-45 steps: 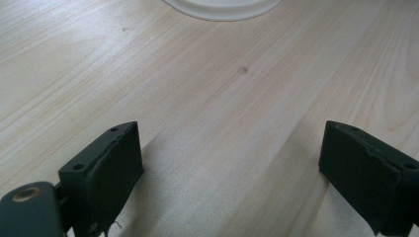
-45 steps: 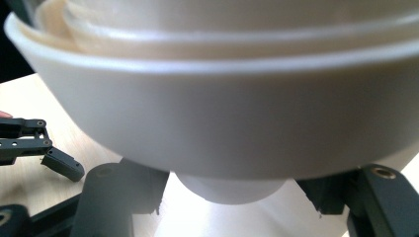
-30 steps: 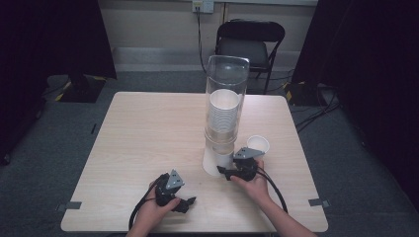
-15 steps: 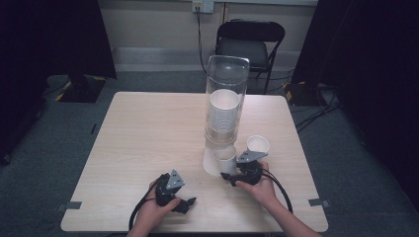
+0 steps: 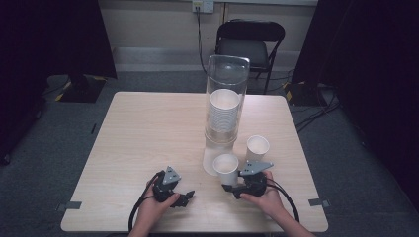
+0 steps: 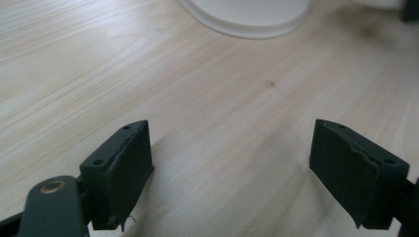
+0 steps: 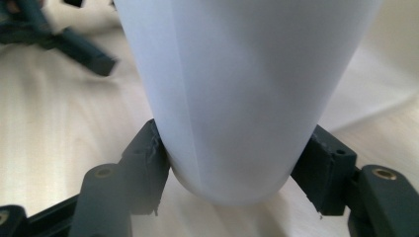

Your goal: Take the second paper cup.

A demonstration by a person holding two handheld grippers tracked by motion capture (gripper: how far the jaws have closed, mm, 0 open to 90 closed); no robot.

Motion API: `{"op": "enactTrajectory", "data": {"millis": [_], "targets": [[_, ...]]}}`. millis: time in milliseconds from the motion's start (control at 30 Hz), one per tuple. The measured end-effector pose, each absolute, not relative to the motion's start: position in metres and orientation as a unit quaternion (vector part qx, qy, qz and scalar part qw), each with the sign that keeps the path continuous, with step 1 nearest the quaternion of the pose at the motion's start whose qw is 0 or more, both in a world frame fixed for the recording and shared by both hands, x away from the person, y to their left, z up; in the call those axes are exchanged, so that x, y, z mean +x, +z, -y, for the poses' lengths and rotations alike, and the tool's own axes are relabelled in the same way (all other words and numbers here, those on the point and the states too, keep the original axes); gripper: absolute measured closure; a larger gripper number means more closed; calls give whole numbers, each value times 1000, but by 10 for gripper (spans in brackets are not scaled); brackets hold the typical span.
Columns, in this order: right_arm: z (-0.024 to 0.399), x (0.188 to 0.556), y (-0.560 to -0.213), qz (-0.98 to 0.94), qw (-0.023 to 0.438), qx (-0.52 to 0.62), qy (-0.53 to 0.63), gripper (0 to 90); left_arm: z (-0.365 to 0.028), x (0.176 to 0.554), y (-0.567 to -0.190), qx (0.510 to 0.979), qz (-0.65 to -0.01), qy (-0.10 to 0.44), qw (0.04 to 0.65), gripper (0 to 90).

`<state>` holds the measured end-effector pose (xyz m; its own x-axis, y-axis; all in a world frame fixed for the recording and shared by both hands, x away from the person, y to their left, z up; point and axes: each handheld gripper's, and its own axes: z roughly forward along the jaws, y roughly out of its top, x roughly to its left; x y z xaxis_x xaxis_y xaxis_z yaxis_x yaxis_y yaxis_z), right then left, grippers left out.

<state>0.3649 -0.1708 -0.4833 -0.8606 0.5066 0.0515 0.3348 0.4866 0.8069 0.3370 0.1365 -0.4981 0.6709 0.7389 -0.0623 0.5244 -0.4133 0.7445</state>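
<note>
**Now a cup is coming out from under the dispenser**

Now the right tongs (image 5: 228, 186) are clamping a cup (image 5: 226, 169) near its base; the right gripper view is showing both pads pressing the white wall (image 7: 237, 98). A second ago that cup was sitting under the dispenser (image 5: 225, 113) at the frame's centre; it is now standing clear, lower right of centre and beside the dispenser's base. Judging by this, the pull is succeeding, and setting it down is likely coming next, perhaps by the other cup (image 5: 257, 147) already standing right of the dispenser. The left tongs (image 5: 184, 198) are resting apart and empty on the worktop (image 5: 148, 128), lower left of centre.
</note>
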Motion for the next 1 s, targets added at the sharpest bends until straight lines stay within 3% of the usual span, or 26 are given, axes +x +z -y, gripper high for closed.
{"op": "enactTrajectory", "data": {"millis": [367, 1000], "targets": [[147, 353, -485, -868, 74, 206, 446, 354, -126, 336, -486, 803, -397, 144, 421, 164], [128, 347, -490, -892, 68, 160, 417, 313, -117, 331, -478, 807, -362, 153, 440, 180]]}}
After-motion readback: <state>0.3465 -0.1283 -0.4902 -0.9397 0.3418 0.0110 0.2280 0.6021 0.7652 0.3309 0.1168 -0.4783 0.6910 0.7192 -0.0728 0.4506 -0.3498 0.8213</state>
